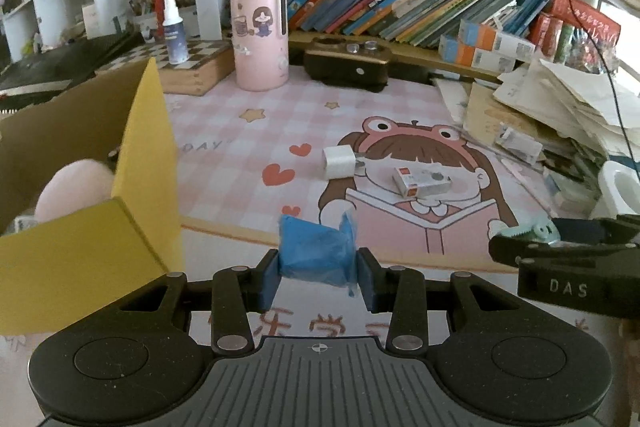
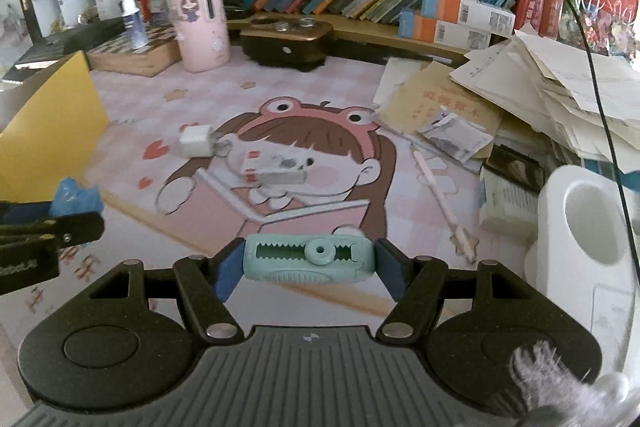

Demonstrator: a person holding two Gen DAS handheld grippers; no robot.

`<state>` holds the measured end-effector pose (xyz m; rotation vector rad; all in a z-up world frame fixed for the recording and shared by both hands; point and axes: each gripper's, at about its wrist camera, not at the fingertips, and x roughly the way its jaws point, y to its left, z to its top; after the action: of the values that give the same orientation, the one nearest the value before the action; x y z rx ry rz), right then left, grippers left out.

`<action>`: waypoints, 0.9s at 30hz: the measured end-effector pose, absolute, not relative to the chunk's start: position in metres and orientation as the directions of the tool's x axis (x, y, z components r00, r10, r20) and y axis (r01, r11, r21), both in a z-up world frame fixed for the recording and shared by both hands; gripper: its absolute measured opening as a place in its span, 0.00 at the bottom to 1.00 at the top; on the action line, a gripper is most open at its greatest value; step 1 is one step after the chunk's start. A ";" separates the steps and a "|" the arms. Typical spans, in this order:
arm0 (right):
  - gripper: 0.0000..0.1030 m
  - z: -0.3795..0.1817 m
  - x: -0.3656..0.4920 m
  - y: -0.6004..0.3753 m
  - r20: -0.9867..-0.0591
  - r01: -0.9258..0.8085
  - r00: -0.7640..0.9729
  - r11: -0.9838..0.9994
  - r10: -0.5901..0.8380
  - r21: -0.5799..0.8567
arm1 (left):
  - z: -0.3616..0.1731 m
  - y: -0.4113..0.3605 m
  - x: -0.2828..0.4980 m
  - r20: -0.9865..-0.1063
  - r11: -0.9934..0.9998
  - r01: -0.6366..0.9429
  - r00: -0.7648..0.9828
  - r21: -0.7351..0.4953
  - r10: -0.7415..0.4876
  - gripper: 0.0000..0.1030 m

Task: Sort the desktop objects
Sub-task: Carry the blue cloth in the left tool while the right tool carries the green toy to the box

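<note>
Two wrist fisheyes, angled down, sharing the desk mat

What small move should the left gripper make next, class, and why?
Probably swing left over the open yellow box and release. The left gripper is shut on a blue bag held clear of the mat, and the box already holds a pink item.

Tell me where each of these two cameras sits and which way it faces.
Left wrist: on the left hand-held gripper, angled down across the pink cartoon desk mat toward the bookshelf; its pads hold a crumpled blue plastic packet.
Right wrist: on the right hand-held gripper, facing likewise; it grips a mint-green toothed plastic clip.
Shared: white charger plug, pink cylindrical canister, each other's gripper.
</note>
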<state>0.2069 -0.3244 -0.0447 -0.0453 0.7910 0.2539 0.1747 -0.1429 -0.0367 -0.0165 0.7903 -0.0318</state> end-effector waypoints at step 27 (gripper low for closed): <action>0.65 -0.031 0.065 -0.216 -0.708 -0.268 0.666 0.961 0.234 0.066 | -0.025 -0.039 0.052 -0.693 0.999 0.036 0.719 -0.040 -0.053 0.37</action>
<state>0.0652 -0.2156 -0.0308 -0.0448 0.7926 0.2833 0.0525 -0.0388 -0.0251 -0.0238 0.7665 -0.0494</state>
